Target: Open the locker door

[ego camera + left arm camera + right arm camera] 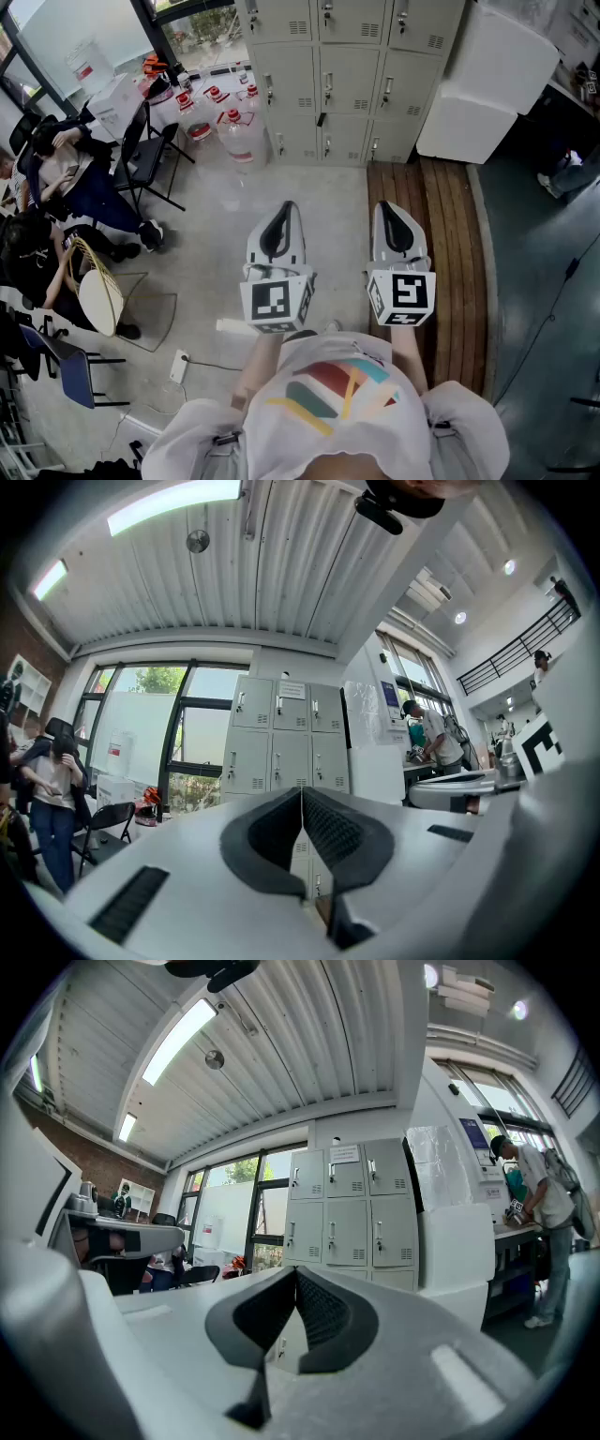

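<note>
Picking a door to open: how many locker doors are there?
9 doors, in a three-by-three grid straight ahead: three top, three middle, three bottom. The head view crops the top row; the gripper views show none above.

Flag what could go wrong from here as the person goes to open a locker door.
1. Both the left gripper and right gripper are shut and well short of the lockers; arriving shut, they could bump a door's small handle rather than catch it.
2. The wooden boards run up to the lockers' foot; if raised, a step might catch on their edge.
3. Water jugs crowd the lockers' left side, likely hampering an approach there.
</note>
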The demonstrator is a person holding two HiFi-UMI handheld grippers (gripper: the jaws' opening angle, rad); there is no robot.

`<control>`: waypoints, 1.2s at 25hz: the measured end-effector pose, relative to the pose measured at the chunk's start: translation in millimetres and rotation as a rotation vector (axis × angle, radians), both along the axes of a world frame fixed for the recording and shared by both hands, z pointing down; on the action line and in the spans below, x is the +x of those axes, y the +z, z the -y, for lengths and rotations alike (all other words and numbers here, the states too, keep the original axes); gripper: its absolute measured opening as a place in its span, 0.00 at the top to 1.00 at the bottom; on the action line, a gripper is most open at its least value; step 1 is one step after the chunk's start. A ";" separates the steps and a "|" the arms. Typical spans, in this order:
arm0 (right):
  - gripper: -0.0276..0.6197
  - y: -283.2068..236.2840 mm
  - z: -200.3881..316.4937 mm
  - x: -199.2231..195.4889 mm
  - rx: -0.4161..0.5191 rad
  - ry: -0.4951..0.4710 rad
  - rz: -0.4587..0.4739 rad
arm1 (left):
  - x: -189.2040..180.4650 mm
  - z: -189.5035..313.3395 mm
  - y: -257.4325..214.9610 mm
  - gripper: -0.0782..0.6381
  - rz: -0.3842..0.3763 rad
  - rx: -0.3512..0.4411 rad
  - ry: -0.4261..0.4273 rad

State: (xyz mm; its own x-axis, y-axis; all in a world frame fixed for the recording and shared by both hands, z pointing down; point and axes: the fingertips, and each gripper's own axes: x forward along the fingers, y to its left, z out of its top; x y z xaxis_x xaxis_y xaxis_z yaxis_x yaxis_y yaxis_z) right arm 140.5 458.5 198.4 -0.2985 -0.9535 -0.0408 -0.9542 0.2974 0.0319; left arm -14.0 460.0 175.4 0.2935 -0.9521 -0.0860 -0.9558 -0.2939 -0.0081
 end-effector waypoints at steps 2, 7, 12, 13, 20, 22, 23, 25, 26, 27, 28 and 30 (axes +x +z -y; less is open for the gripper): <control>0.95 -1.0 2.6 0.1 0.007 0.000 -0.001 | -1.3 2.4 -4.8 0.87 -0.006 0.008 -0.001; 0.95 -1.1 11.1 1.0 0.019 -0.006 0.000 | -4.8 9.7 -1.5 0.87 -0.003 0.014 -0.026; 0.95 -3.4 17.5 0.6 0.029 -0.023 0.016 | -2.3 13.7 -5.5 0.87 0.004 0.014 -0.028; 0.95 -4.9 18.8 0.7 0.036 -0.027 0.025 | -2.3 15.5 -4.6 0.87 0.004 0.014 -0.028; 0.95 -6.9 26.1 4.1 0.054 -0.036 0.018 | -1.4 24.6 3.1 0.87 0.011 -0.009 -0.042; 0.95 -3.0 29.7 4.4 0.042 -0.046 0.023 | -0.3 27.7 6.8 0.87 0.016 -0.018 -0.044; 0.95 -0.4 32.8 4.6 0.035 -0.052 0.027 | 0.1 30.5 8.4 0.87 0.017 -0.022 -0.045; 0.95 5.5 40.8 5.0 0.020 -0.061 0.035 | -0.1 38.1 11.6 0.87 0.018 -0.028 -0.049; 0.95 8.0 45.2 5.0 0.015 -0.063 0.038 | -0.7 42.7 13.0 0.87 0.018 -0.031 -0.051; 0.95 10.1 49.6 4.9 0.012 -0.063 0.040 | -1.8 47.4 14.1 0.87 0.017 -0.032 -0.052; 0.95 12.1 54.0 4.4 0.007 -0.062 0.042 | -2.9 52.1 15.0 0.87 0.015 -0.032 -0.053; 0.95 18.5 62.7 2.8 -0.008 -0.062 0.043 | -4.5 61.1 18.1 0.87 0.013 -0.036 -0.049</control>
State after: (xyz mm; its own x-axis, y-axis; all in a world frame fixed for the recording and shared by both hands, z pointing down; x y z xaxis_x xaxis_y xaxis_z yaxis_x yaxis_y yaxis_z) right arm 143.3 395.9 216.9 -0.3551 -0.9336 -0.0474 -0.9344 0.3560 -0.0109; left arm -18.4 398.9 193.5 0.2475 -0.9677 -0.0480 -0.9689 -0.2473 -0.0110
